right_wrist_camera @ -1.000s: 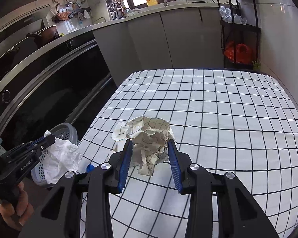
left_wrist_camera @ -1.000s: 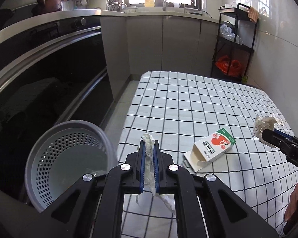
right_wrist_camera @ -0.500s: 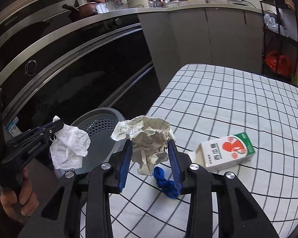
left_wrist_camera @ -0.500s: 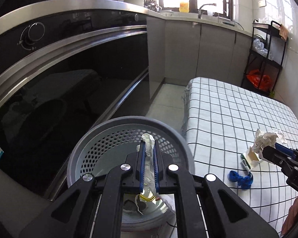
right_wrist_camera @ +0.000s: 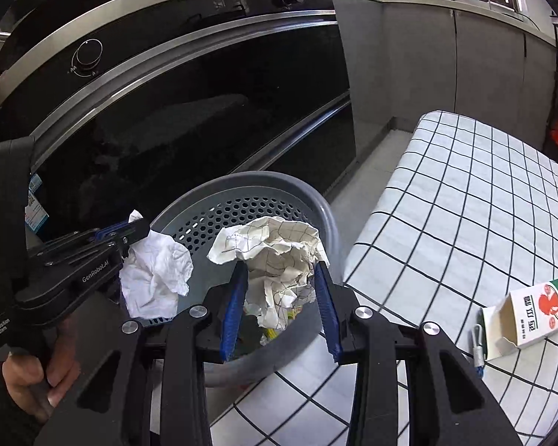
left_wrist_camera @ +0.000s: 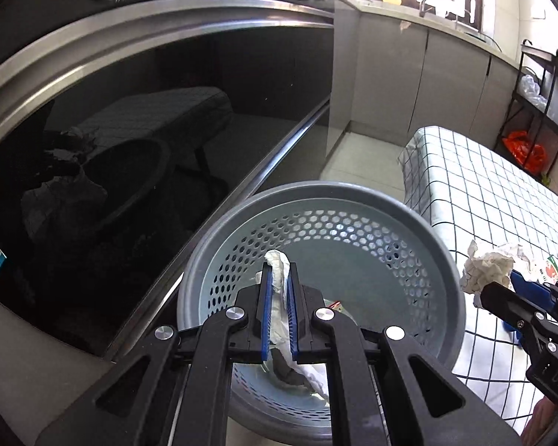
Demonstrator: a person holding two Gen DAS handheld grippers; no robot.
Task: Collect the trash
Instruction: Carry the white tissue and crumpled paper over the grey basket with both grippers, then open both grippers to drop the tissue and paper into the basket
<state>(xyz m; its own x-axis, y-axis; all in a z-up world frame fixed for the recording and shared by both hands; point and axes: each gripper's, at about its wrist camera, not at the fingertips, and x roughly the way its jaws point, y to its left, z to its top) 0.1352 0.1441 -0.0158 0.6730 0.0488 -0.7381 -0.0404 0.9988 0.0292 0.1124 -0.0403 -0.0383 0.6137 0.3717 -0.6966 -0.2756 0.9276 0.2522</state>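
Compared with a second ago, both views are now looking down into the grey perforated basket (left_wrist_camera: 442, 260), which was sitting off to the lower left of the checked table (right_wrist_camera: 465, 193) before; the table is now sliding toward the right edge of each view. The milk carton (right_wrist_camera: 528, 316), earlier near the middle of the left view, is now only peeking out at its right edge, and in the right view it is lying on its side near the table's front edge, its open end facing left.

The left gripper (left_wrist_camera: 279, 282) is clenching a white tissue (left_wrist_camera: 279, 260) tightly between its blue pads, hovering over the basket's opening. The tissue is looking thin and twisted where it is pinched, and in the right view it is hanging below the fingers as a loose, crinkled white bundle (right_wrist_camera: 152, 275).

The right gripper (right_wrist_camera: 281, 290) is grasping a crumpled paper ball (right_wrist_camera: 279, 256) with its pads pressing on both sides. The ball is off-white with a dark grid of lines, heavily creased, bulging above the fingers. It is hanging over the basket's near rim, beside the table's left edge.

Some dark and yellowish scraps are lying at the basket's bottom, too unclear to identify.
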